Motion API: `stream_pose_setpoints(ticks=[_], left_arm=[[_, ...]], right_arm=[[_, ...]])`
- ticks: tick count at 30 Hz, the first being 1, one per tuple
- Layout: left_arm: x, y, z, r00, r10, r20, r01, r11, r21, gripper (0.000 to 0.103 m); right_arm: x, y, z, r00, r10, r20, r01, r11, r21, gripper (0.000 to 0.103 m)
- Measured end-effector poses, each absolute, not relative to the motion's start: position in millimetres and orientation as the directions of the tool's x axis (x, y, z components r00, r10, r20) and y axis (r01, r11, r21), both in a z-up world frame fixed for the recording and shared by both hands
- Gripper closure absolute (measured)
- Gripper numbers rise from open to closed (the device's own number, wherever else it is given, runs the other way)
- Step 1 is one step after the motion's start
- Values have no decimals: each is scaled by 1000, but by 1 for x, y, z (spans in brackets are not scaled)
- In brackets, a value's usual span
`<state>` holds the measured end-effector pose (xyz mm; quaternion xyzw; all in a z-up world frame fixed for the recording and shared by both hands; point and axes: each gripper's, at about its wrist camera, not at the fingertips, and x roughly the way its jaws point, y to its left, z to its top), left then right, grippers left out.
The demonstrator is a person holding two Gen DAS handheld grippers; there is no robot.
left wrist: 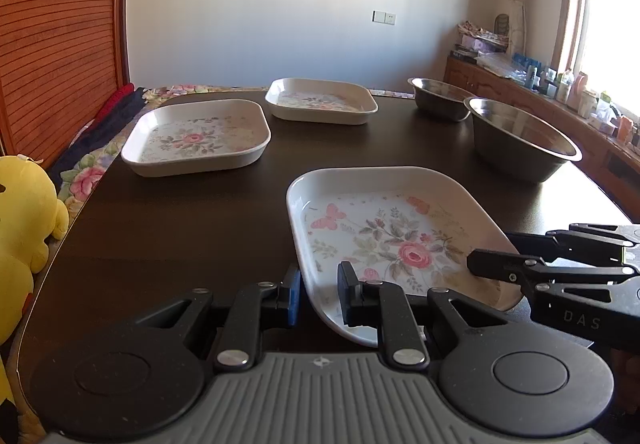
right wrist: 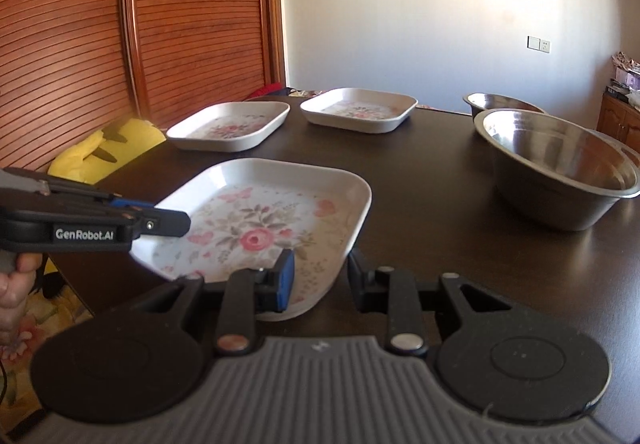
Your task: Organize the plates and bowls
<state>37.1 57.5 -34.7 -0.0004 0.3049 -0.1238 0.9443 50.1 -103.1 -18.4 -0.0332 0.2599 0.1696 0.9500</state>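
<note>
A square white plate with a pink rose print (left wrist: pixel 400 244) (right wrist: pixel 260 228) sits low over the near part of the dark table (left wrist: pixel 180 228), held from two sides. My left gripper (left wrist: pixel 319 296) is shut on its near left rim, one pad inside and one outside. My right gripper (right wrist: pixel 320 280) is shut on its near right corner. Each wrist view shows the other gripper from the side: the right gripper (left wrist: pixel 500 268), the left gripper (right wrist: pixel 168 224). Two more floral plates (left wrist: pixel 196 139) (left wrist: pixel 320 99) lie apart at the far left. A large steel bowl (left wrist: pixel 520 139) and a small steel bowl (left wrist: pixel 436 95) stand on the right.
A yellow plush toy (left wrist: pixel 24 219) leans at the table's left edge, in front of a slatted wooden door (right wrist: pixel 80 43). A cluttered sideboard (left wrist: pixel 560 91) runs under the window on the right. Bare dark tabletop (right wrist: pixel 440 203) lies between the plates and the bowls.
</note>
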Motion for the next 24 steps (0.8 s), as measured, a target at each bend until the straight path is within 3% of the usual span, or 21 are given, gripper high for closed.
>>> stream_pose_setpoints(ticks=[13, 20, 24], left_arm=[[42, 58, -35, 793, -223, -568, 219, 973, -77, 82], [39, 64, -30, 809, -201, -553, 195, 978, -71, 70], [38, 69, -23, 821, -185, -540, 181, 982, -61, 69]], right_arm=[[49, -101, -23, 809, 308, -501, -338, 941, 33, 72], [48, -104, -22, 822, 291, -490, -319, 947, 28, 71], [47, -110, -15, 836, 282, -471, -303, 953, 33, 70]])
